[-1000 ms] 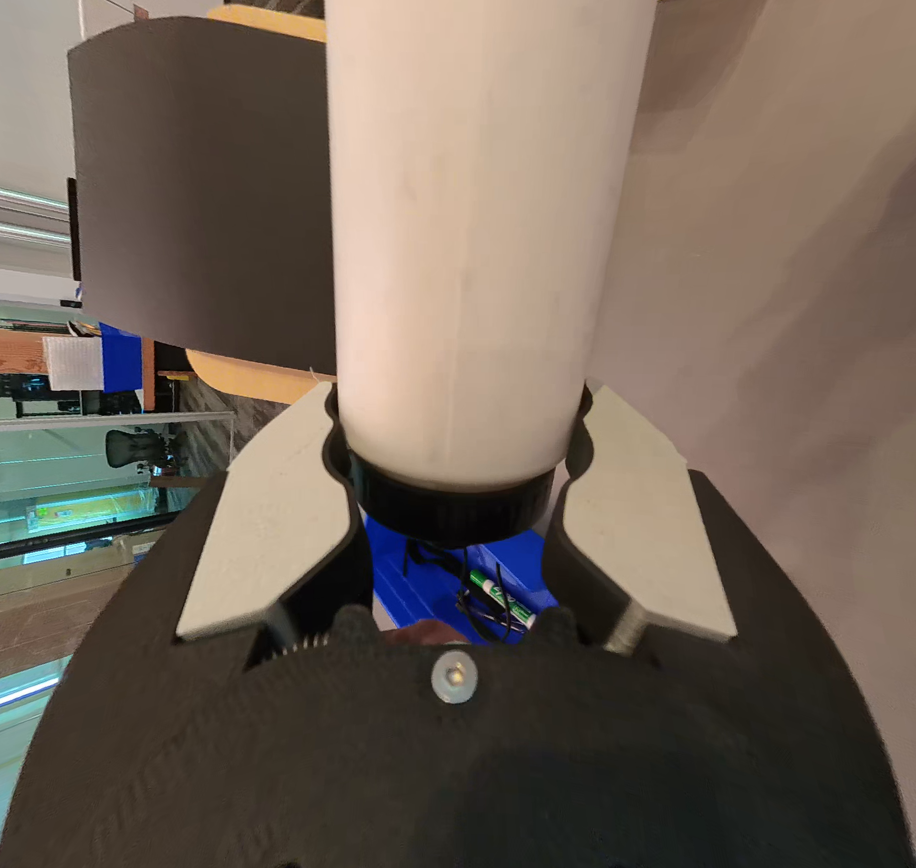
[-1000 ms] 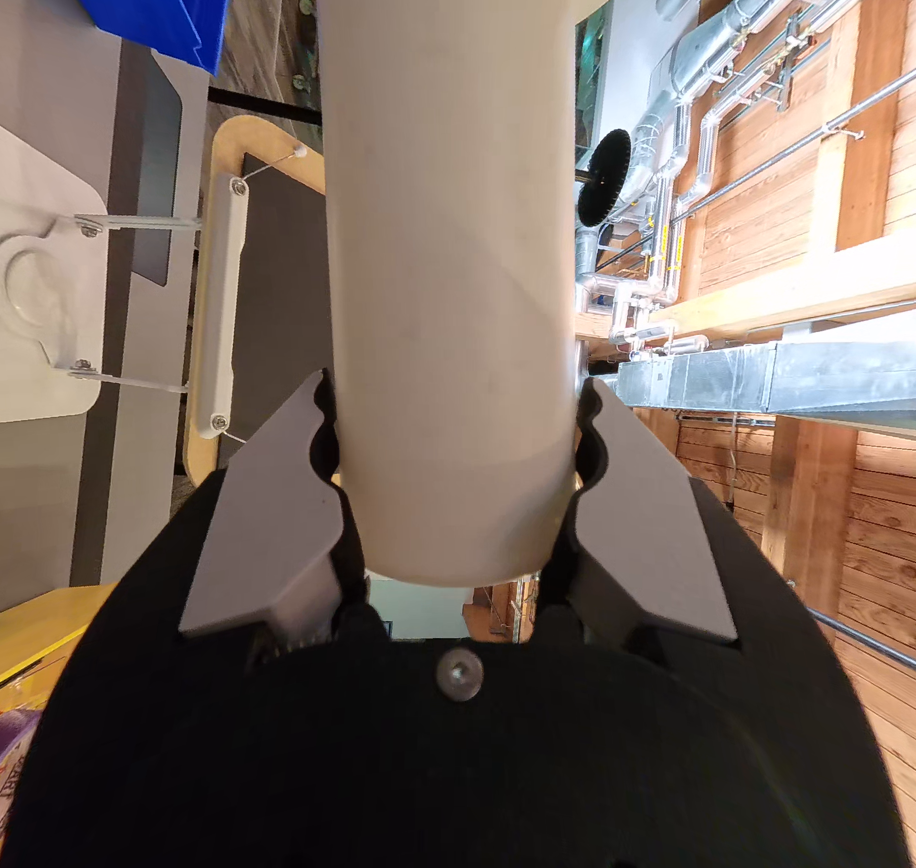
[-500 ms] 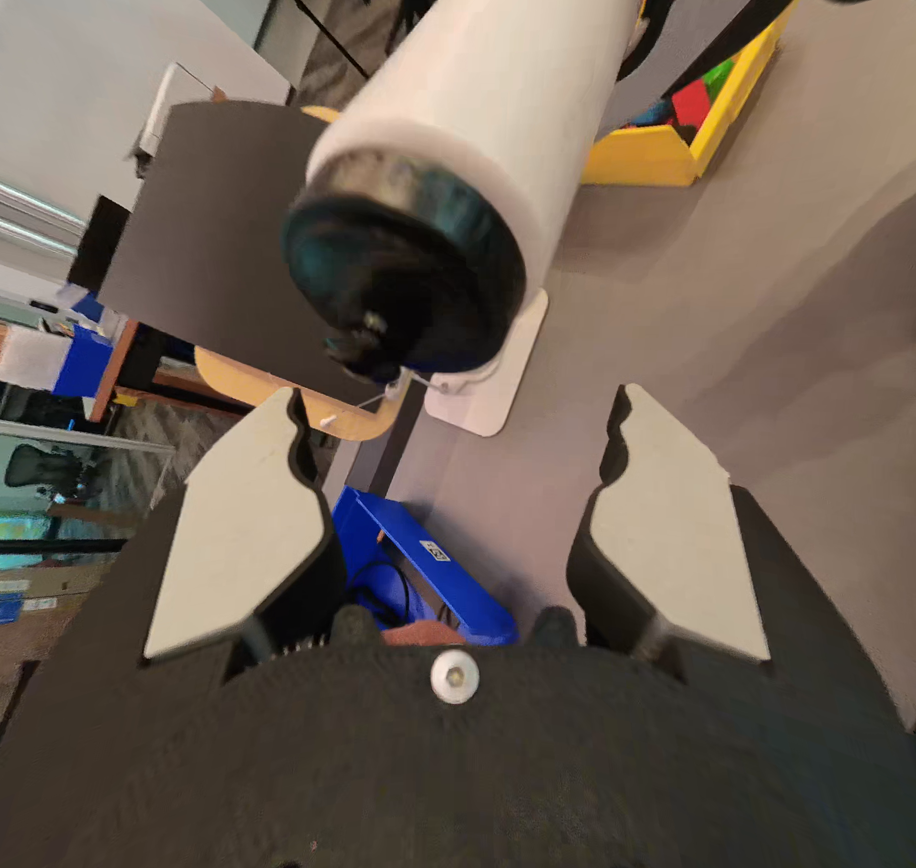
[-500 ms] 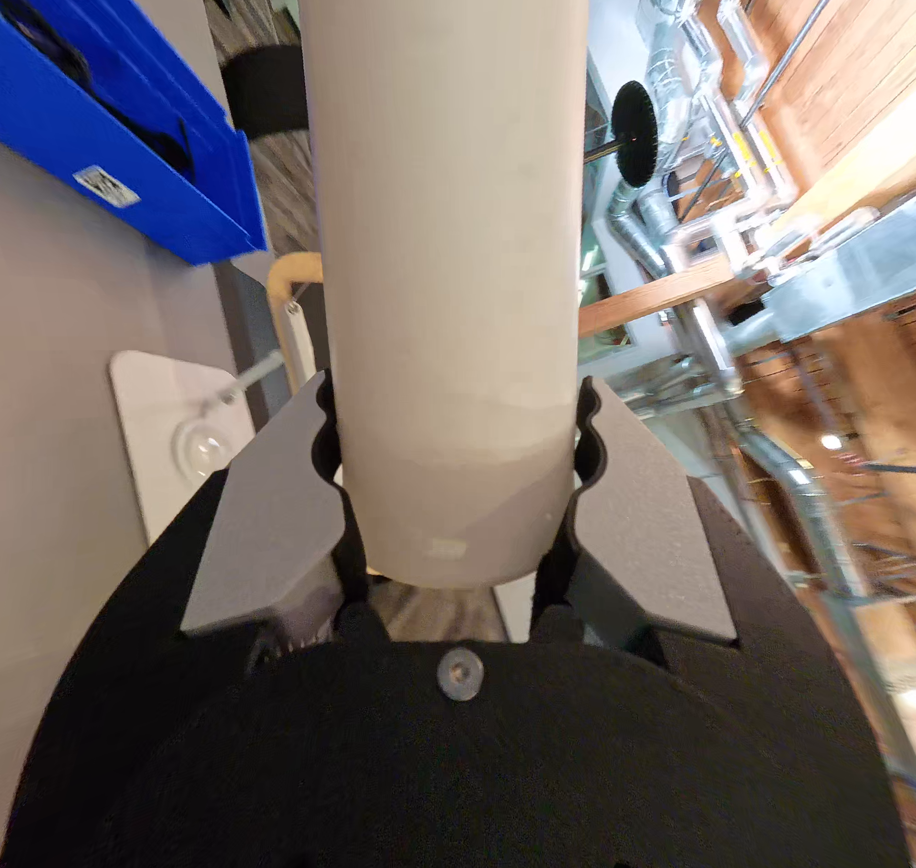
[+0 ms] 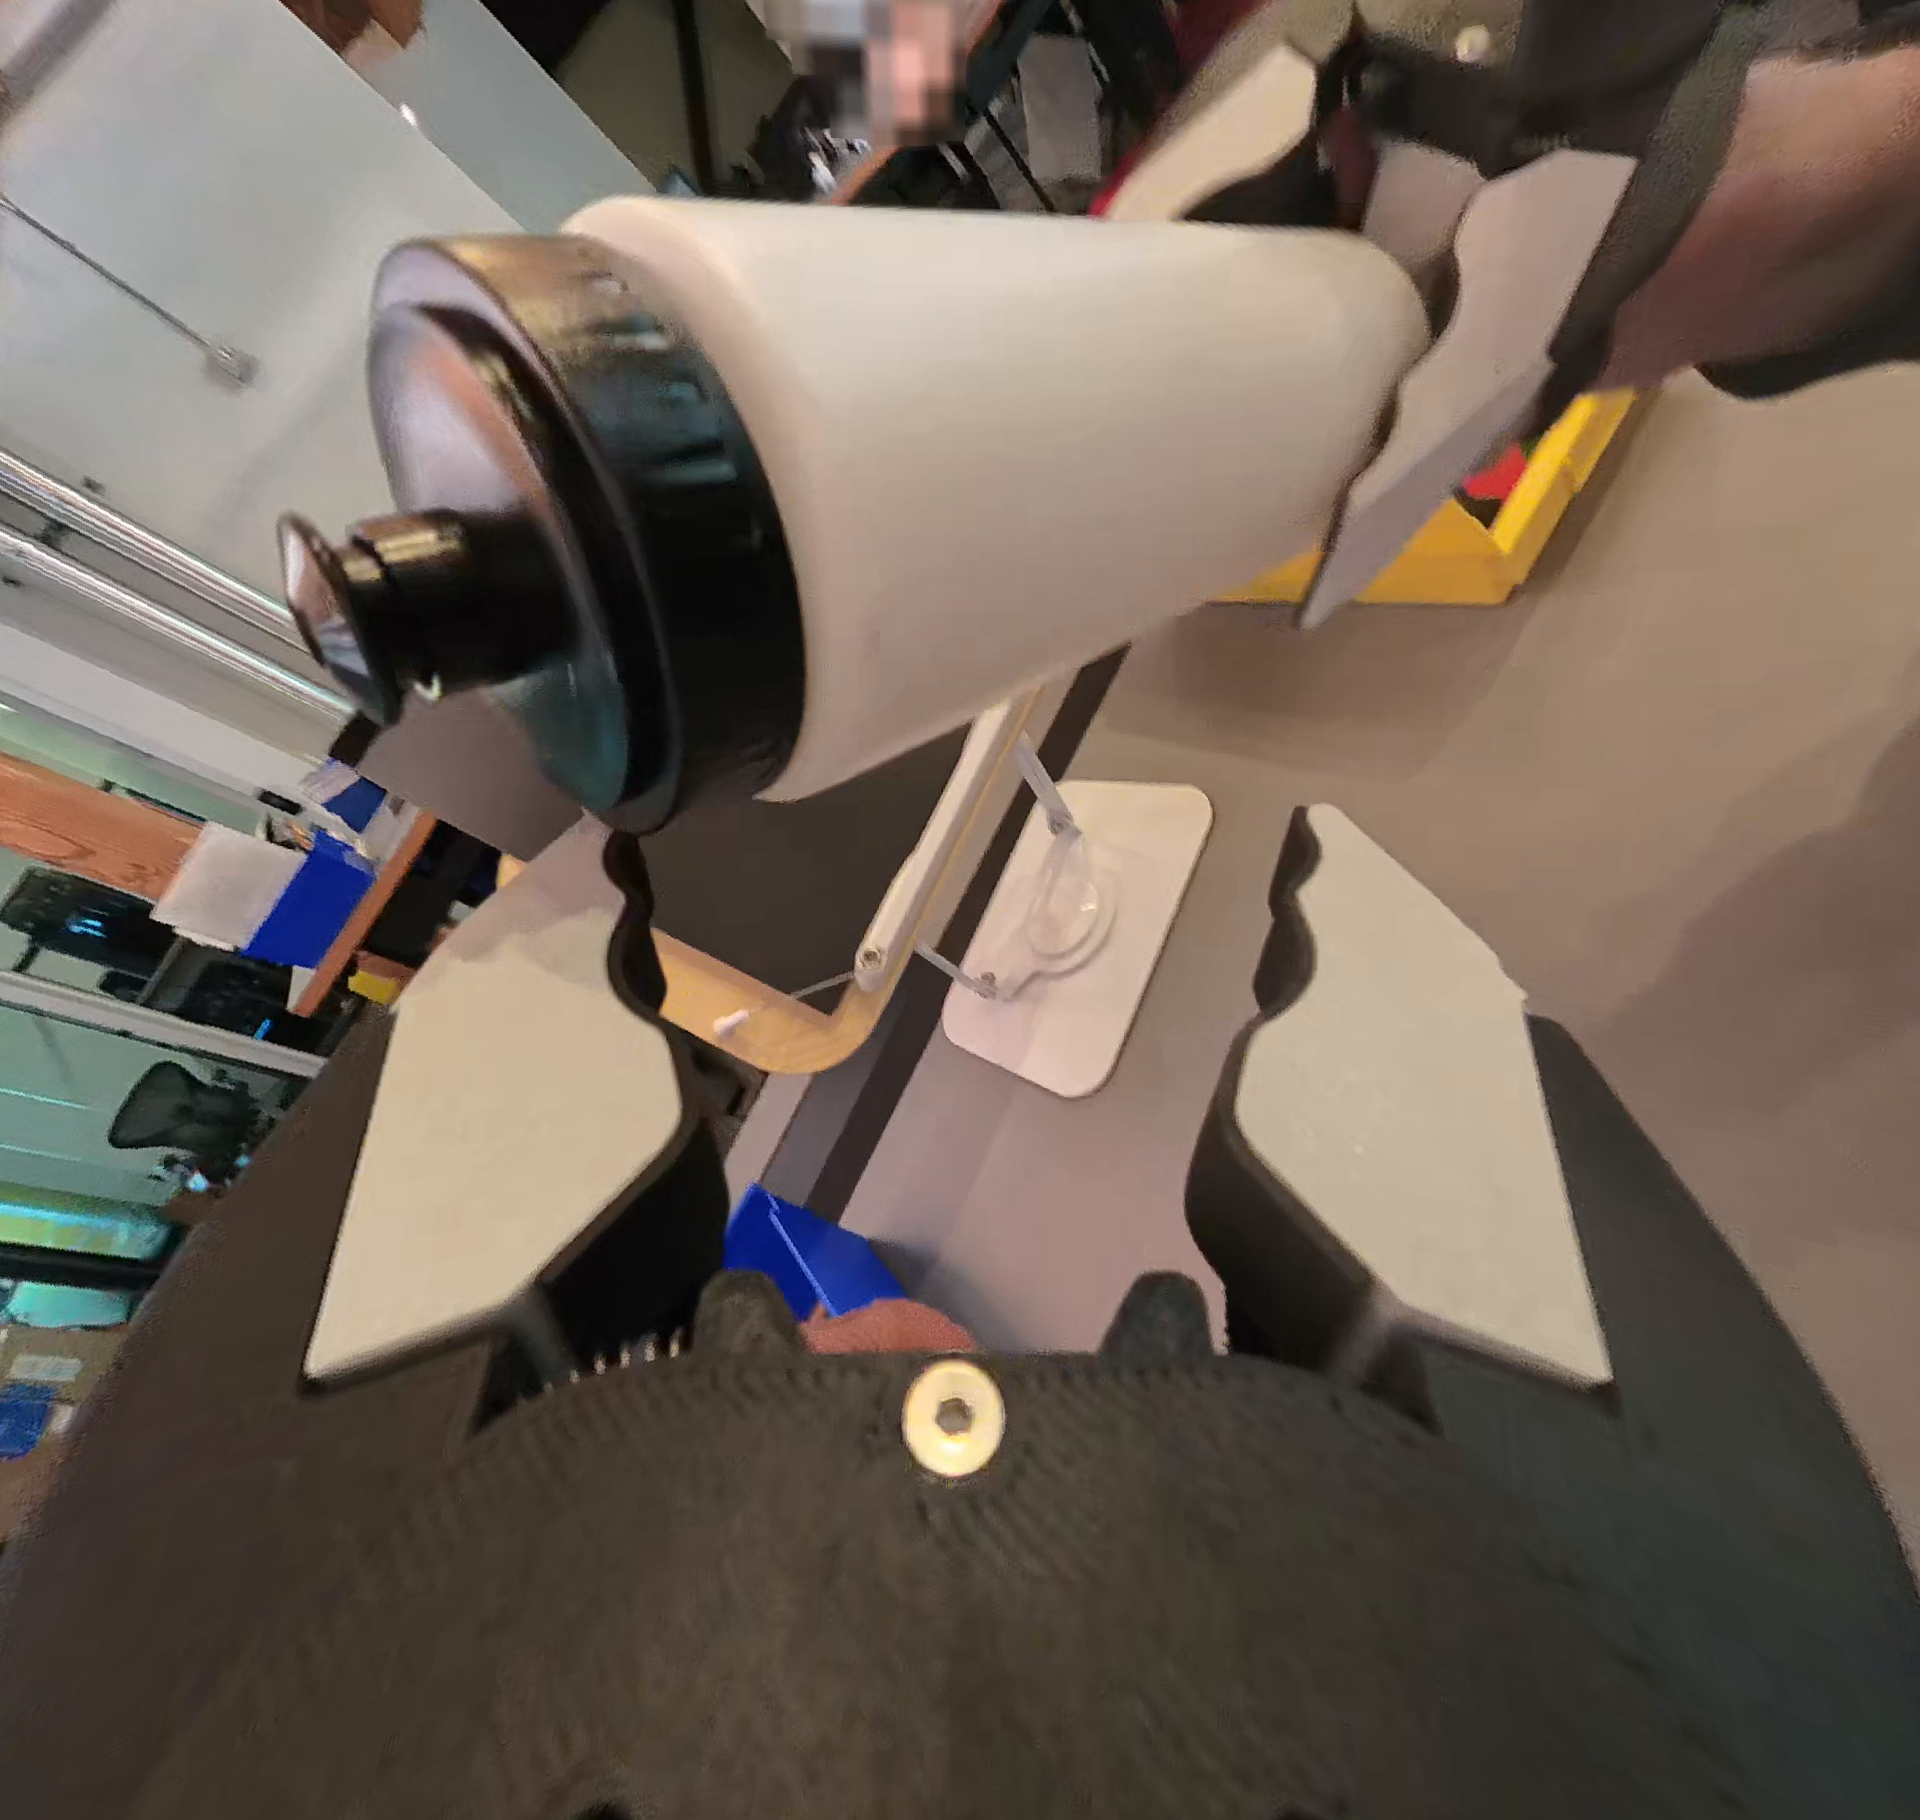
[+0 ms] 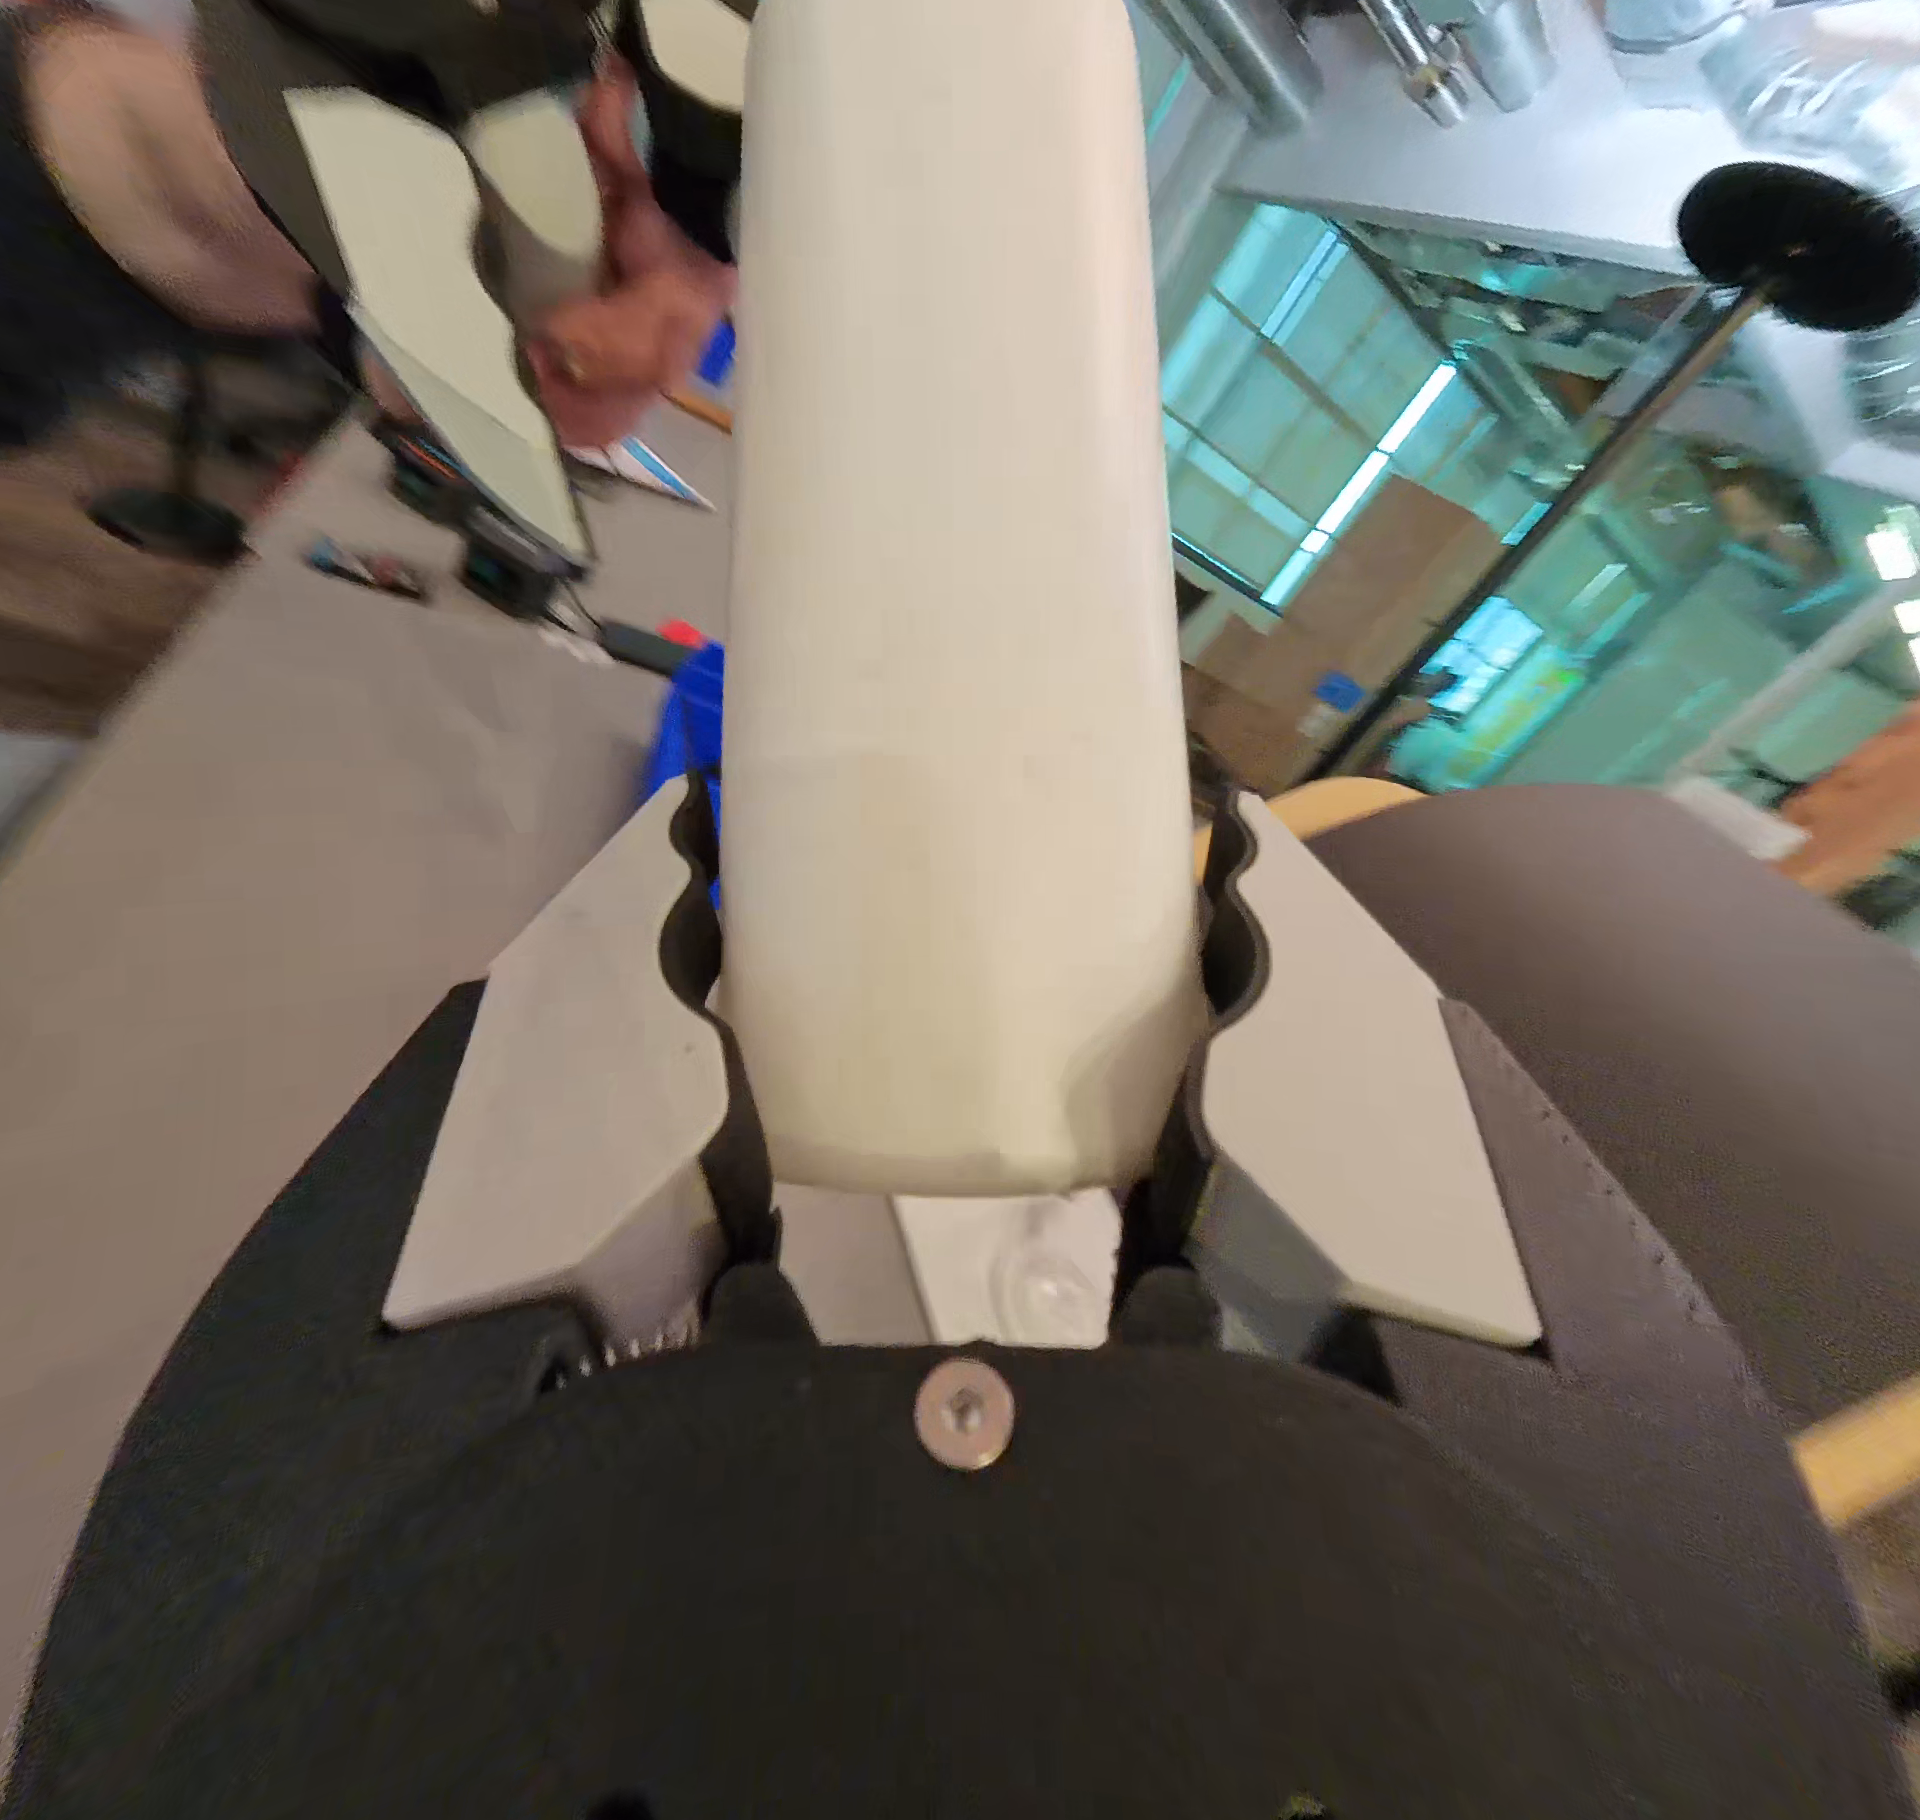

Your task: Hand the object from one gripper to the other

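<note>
Fingers of the left gripper (image 5: 951, 949) stand spread and empty in the left wrist view, one white bottle (image 5: 1018, 482) with one black cap (image 5: 582, 575) hanging in the air beyond them, held at its base by the right gripper (image 5: 1423, 316); below lie one grey table (image 5: 1558, 835) and one yellow bin (image 5: 1475, 544). In the right wrist view, two fingers clamp the bottle's base, the left gripper apart at upper left.

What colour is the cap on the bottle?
Black, on the white bottle; the cap shows best in the left wrist view.
</note>
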Tool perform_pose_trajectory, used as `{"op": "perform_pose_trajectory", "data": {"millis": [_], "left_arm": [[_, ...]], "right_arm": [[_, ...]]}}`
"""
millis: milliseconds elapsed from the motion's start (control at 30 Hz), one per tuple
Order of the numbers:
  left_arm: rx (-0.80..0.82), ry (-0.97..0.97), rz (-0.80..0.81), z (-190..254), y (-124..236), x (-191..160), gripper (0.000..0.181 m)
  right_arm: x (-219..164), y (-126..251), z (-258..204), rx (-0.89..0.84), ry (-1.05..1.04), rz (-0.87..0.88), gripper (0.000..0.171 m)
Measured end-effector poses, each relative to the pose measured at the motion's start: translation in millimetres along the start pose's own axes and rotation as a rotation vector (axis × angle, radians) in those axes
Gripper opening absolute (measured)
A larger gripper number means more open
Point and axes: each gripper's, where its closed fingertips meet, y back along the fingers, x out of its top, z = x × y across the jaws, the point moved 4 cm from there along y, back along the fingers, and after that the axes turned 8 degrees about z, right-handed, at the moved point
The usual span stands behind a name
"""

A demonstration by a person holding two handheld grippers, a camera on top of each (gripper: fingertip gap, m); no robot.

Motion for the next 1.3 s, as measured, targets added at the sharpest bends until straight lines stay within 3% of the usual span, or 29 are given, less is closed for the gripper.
{"op": "perform_pose_trajectory", "data": {"millis": [167,400,467,533,667,767,967,1300], "left_arm": [[0.109,-0.106,0.084,-6.6,-10.3,2.3,0.114],[0.068,-0.019,0.236,-3.6,-8.2,9.9,0.116],[0.119,-0.048,0.258,-11.1,-3.3,12.1,0.126],[0.234,-0.195,0.227,-21.1,5.2,16.2,0.135],[0.361,-0.738,0.039,-19.7,20.3,27.2,0.136],[0.345,-1.089,-0.073,-5.5,17.9,30.4,0.137],[0.283,-1.556,-0.129,15.7,6.7,21.1,0.13],[0.051,-1.697,-0.298,29.5,-11.8,-27.0,0.104]], "right_arm": [[-5.4,-12.9,-19.6,0.155,-0.294,0.133,0.093],[-7.1,-16.6,-38.7,0.307,-0.661,0.356,0.092],[-10.2,-16.7,-45.9,0.363,-0.746,0.397,0.093],[-16.6,-17.0,-50.0,0.398,-0.836,0.419,0.092],[-23.8,-17.5,-60.2,0.451,-0.978,0.436,0.092],[-20.5,-20.8,-70.7,0.496,-1.079,0.471,0.092],[-27.1,-35.6,-95.9,0.579,-1.208,0.421,0.092],[-34.4,-53.2,-129.9,0.684,-1.291,0.25,0.092]]}}
